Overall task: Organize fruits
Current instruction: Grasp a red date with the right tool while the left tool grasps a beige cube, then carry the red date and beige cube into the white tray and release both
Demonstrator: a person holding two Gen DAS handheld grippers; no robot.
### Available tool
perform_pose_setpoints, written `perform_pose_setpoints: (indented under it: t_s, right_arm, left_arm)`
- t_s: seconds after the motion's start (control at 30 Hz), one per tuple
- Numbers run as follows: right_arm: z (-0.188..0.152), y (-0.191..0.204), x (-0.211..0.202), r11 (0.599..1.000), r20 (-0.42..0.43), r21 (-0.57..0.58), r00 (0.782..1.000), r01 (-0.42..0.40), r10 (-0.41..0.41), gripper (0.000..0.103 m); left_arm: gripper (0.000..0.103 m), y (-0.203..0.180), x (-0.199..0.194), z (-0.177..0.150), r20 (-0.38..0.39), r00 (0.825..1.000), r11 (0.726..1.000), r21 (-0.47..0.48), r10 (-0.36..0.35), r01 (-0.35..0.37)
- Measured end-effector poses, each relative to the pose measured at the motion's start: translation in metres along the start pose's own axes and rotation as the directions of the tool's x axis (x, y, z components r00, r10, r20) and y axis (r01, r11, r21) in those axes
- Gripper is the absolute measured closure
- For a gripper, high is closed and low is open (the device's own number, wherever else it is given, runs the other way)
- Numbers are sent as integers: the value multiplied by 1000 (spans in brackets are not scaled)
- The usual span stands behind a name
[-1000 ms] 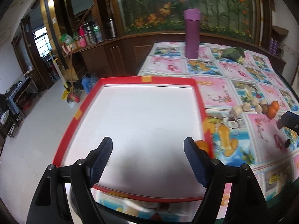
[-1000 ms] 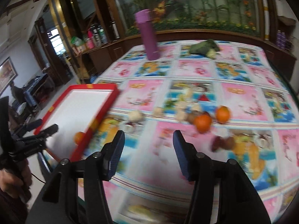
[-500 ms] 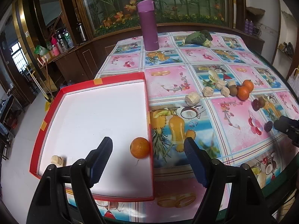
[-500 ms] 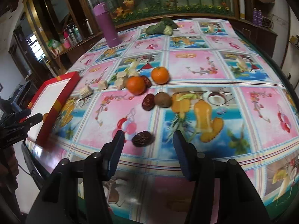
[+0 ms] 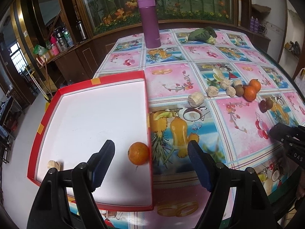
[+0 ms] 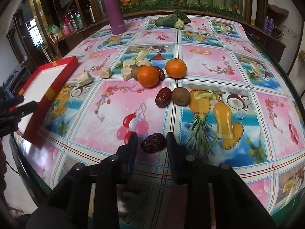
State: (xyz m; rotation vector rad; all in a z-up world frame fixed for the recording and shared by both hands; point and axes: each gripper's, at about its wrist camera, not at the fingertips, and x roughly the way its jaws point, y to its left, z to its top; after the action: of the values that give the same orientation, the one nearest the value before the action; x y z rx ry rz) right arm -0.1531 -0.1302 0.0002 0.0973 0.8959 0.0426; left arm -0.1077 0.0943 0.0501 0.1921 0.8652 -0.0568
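Right wrist: right tool [image 6: 151, 144] brackets wrinkled oval date [image 6: 153, 143], jaws parted, not touching.

The left wrist view looks forward and down from above the red tray [image 5: 146, 103] at the table's [image 5: 190, 87] near left edge. The right wrist view sits lower and closer over the tablecloth, facing the far end. Both share the purple flask [image 5: 149, 22] [image 6: 114, 11], the oranges [image 5: 250, 93] [image 6: 148, 76] and the tray.
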Motion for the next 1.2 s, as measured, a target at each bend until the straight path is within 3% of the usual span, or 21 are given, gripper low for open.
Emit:
perform_pose_setpoints:
  t_s: [0.13, 0.3, 0.47, 0.63, 0.77, 0.8, 0.9, 1.03, 1.2]
  right_arm:
    - [0, -4, -1, 1000, 5, 16, 1000, -10, 10, 75]
    - [0, -15, -1, 994, 14, 78, 997, -82, 81, 75]
    - [1, -18, -1, 988, 19, 100, 993, -115, 114, 75]
    - [1, -17, -1, 987, 18, 92, 991, -134, 133, 75]
    - [2, -18, 0, 985, 16, 92, 989, -149, 148, 75]
    - [2, -18, 1, 984, 16, 93, 988, -153, 152, 75]
    - [2, -17, 1, 984, 15, 90, 988, -156, 155, 75]
    - [2, -17, 1, 983, 14, 88, 987, -161, 160, 75]
    - [2, -15, 2, 982, 14, 83, 986, -167, 167, 75]
  left_arm:
    - [24, -10, 1, 14, 6, 999, 999, 24, -41, 41]
    - [24, -27, 14, 38, 8, 997, 995, 65, -74, 73]
    - [24, -47, 51, 58, -52, 993, 990, 90, -105, 109]
    - [25, -55, 85, 65, -112, 989, 993, 51, -101, 108]
    - [25, -56, 92, 67, -107, 986, 991, 23, -127, 130]
    - [27, -57, 93, 67, -102, 987, 991, 24, -126, 129]
    - [50, -59, 98, 68, -116, 983, 988, 29, -145, 150]
    - [67, -59, 100, 69, -110, 975, 980, 16, -194, 197]
    - [71, -60, 97, 66, -101, 971, 975, 18, -217, 219]
